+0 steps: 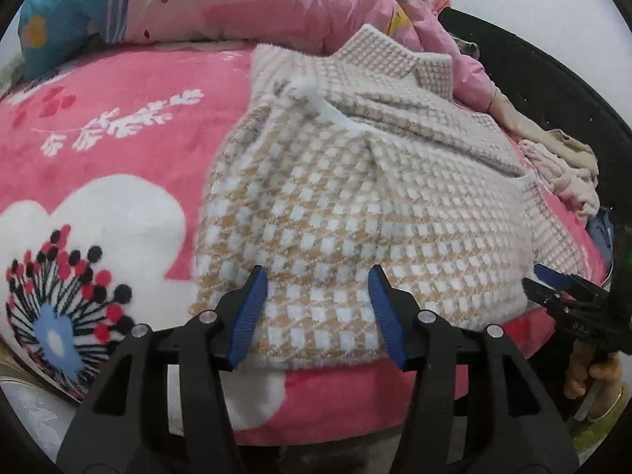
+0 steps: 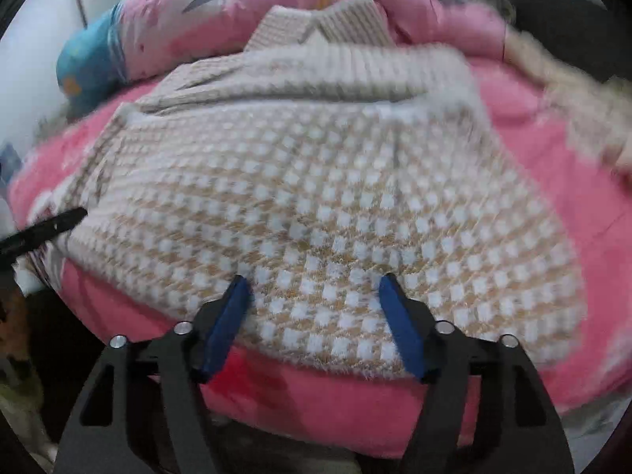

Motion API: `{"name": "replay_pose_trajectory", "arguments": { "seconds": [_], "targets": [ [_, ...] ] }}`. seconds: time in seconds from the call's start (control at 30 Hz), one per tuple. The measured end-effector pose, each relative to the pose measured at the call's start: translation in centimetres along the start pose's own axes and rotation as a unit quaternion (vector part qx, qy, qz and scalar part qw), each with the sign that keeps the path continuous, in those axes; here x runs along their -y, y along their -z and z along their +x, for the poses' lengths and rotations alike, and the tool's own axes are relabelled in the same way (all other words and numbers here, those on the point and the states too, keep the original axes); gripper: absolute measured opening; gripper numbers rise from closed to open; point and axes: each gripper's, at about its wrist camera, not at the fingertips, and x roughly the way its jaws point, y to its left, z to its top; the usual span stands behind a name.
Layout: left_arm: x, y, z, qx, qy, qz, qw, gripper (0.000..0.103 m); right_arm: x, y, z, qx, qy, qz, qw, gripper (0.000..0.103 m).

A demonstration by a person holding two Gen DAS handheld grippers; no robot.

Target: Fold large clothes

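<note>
A beige-and-white checked fleece garment point(image 1: 355, 205) lies folded on the pink floral blanket point(image 1: 98, 150), its collar at the far end. My left gripper point(image 1: 318, 276) is open and empty, its blue pads over the garment's near hem. My right gripper point(image 2: 314, 282) is open and empty too, over the near hem of the same garment point(image 2: 308, 181). The right gripper also shows at the right edge of the left wrist view point(image 1: 545, 280). A tip of the left gripper point(image 2: 59, 221) shows at the left edge of the right wrist view.
A pink and blue quilt point(image 1: 189, 0) is heaped at the far side of the bed. Beige clothes point(image 1: 565, 173) are piled at the right by a dark surface point(image 1: 553, 87). The bed's near edge point(image 2: 316, 414) drops just below the grippers.
</note>
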Motion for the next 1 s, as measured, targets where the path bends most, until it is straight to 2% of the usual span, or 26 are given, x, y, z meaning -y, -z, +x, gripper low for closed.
{"name": "replay_pose_trajectory", "arguments": {
  "seconds": [0.07, 0.13, 0.2, 0.27, 0.33, 0.37, 0.43, 0.5, 0.63, 0.7, 0.83, 1.0],
  "targets": [
    [0.4, -0.3, -0.7, 0.002, -0.003, 0.001, 1.0, 0.051, -0.3, -0.5, -1.4, -0.003, 0.011, -0.01, 1.0, 0.067],
    [0.3, -0.4, -1.7, 0.012, 0.01, -0.009, 0.9998, 0.051, 0.6, -1.0, -3.8, 0.014, 0.029, -0.003, 0.999, 0.067],
    [-0.2, -0.6, -2.7, 0.032, 0.02, -0.019, 0.9991, 0.057, 2.1, -0.7, -5.2, 0.03, 0.042, 0.017, 0.999, 0.067],
    [-1.2, -0.4, -2.0, 0.019, 0.011, -0.028, 0.9994, 0.057, 4.2, 0.1, -5.1, 0.02, 0.066, 0.046, 0.997, 0.067],
    [-2.2, -0.1, -0.8, 0.009, 0.025, -0.045, 0.9987, 0.056, 6.5, 1.3, -2.7, -0.016, 0.05, 0.08, 0.995, 0.068],
    [-2.5, 0.0, -0.7, 0.013, 0.033, -0.052, 0.998, 0.056, 6.9, 1.7, -2.4, -0.01, 0.042, 0.084, 0.996, 0.068],
    [-2.3, -0.3, -1.0, 0.012, 0.034, -0.055, 0.9978, 0.056, 6.0, 1.0, -3.5, -0.01, 0.061, 0.068, 0.996, 0.067],
    [-2.2, -0.6, -1.7, 0.015, 0.037, -0.059, 0.9974, 0.056, 5.5, 0.4, -5.0, -0.002, 0.06, 0.074, 0.995, 0.067],
    [-1.7, -1.6, -3.8, 0.041, 0.037, -0.057, 0.9969, 0.057, 4.0, -1.5, -7.6, 0.032, 0.023, 0.077, 0.996, 0.069],
    [-1.1, -2.6, -4.3, 0.051, 0.047, -0.051, 0.9963, 0.058, 2.5, -2.4, -7.8, 0.047, 0.001, 0.067, 0.997, 0.078],
    [0.6, -4.6, -4.0, 0.053, 0.054, -0.035, 0.9965, 0.061, -0.1, -4.7, -6.4, 0.045, -0.031, 0.048, 0.997, 0.082],
    [2.9, -6.7, -0.8, 0.021, 0.034, -0.012, 0.9991, 0.061, -2.5, -6.5, -3.4, 0.032, -0.03, 0.042, 0.998, 0.084]
  ]
}}
